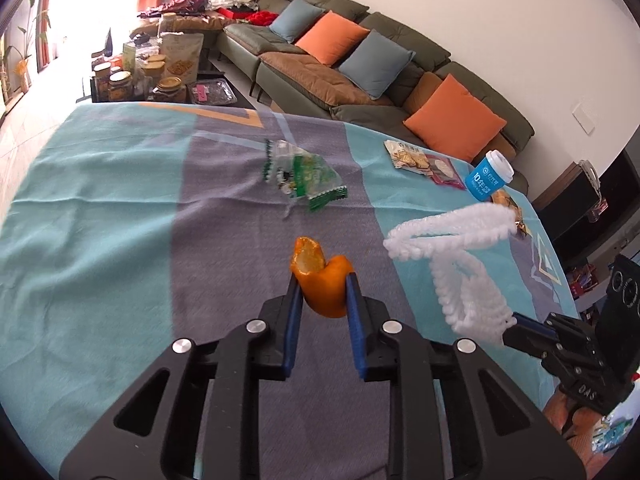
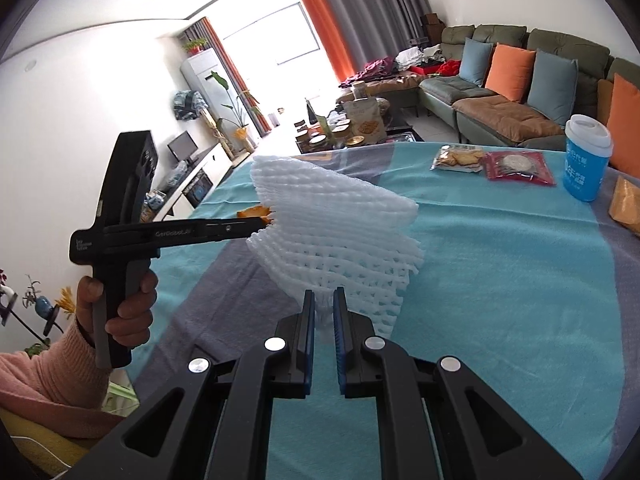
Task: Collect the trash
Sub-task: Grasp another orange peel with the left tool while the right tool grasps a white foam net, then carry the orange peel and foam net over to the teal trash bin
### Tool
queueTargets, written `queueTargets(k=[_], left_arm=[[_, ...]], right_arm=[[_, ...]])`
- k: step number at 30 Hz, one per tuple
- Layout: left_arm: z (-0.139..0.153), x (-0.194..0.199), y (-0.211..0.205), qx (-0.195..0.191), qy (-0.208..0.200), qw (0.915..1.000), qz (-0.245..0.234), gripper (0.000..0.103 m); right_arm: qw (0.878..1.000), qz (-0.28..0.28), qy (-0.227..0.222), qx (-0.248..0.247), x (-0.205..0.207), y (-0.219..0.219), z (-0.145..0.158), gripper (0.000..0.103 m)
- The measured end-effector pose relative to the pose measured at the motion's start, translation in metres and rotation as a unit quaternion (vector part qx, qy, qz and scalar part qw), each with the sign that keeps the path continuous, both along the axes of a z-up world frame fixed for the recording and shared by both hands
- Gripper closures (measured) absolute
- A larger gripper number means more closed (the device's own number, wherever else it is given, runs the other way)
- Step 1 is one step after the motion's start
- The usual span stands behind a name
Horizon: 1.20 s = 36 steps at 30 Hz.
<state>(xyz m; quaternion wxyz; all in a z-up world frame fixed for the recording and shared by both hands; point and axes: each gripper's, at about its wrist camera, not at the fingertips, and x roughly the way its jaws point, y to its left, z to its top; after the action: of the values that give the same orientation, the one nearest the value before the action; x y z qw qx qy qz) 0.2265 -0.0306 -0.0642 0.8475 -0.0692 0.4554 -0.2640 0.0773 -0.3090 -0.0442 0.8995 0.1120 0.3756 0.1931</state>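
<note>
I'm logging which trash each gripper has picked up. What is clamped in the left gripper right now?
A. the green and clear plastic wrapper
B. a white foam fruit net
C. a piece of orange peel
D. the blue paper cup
C: the left gripper pinches the orange peel between its blue pads, lifted off the tablecloth.

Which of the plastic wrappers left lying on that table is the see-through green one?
The crumpled clear-and-green plastic wrapper lying alone mid-table. The other two, a cracker packet and a dark red packet, lie side by side near the blue paper cup.

bare cloth (image 1: 100, 240) left, wrapper (image 1: 300, 178) ahead
</note>
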Motion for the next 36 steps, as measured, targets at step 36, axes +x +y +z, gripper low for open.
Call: queueTargets(k=[36], left_arm=[[0.045,-0.145,0.179,-0.02,-0.076,0.9907,0.111,0.081]], right_arm=[[0.992,0.112,-0.046,-0.028,-0.02,0.12,0.034,0.095]])
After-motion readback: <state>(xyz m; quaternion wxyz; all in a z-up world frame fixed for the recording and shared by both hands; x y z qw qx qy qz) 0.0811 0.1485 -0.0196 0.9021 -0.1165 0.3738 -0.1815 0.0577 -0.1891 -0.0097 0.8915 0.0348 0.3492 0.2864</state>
